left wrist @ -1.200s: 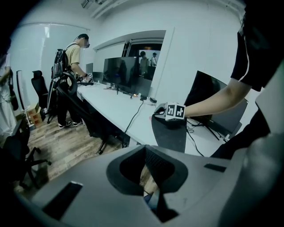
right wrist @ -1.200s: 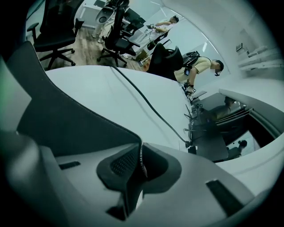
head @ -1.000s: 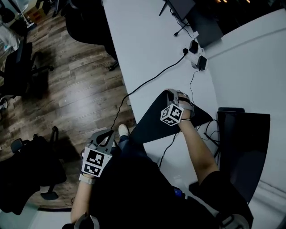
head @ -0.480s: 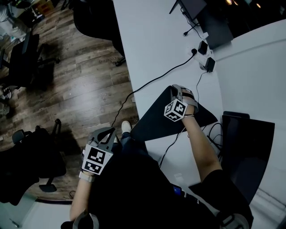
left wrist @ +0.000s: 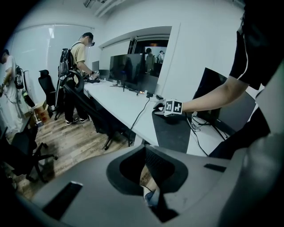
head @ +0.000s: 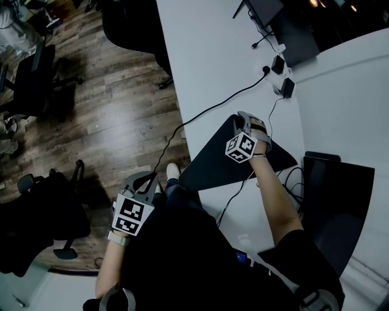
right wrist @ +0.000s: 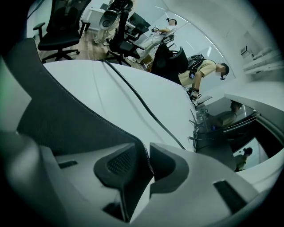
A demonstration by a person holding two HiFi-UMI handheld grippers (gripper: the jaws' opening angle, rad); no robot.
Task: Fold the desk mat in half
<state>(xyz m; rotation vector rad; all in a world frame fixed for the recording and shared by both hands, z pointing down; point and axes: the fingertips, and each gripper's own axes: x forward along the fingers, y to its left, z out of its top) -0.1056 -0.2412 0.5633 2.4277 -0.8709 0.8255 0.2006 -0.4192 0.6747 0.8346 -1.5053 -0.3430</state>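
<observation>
The dark desk mat (head: 213,161) lies doubled over on the white desk (head: 206,54), one corner hanging past the desk's near edge. My right gripper (head: 240,118) sits at the mat's far corner. In the right gripper view, the mat (right wrist: 57,115) has its edge running between the jaws. They have just been opening, and a thin gap shows beside the right gripper (right wrist: 146,153), so the pads no longer press on the edge. My left gripper (head: 146,177) hangs off the desk over the floor. Seen in its own view, the left gripper (left wrist: 144,148) is shut on nothing.
A black cable (head: 206,112) crosses the desk to power adapters (head: 284,85) near a monitor base (head: 267,12). A dark laptop (head: 337,200) lies right of the mat with cables beside it. Office chairs (head: 36,85) stand on the wood floor. People (left wrist: 80,66) work at the far desks.
Both grippers keep their places; the right one stays at the mat's far corner. Only the head view has shifted a little.
</observation>
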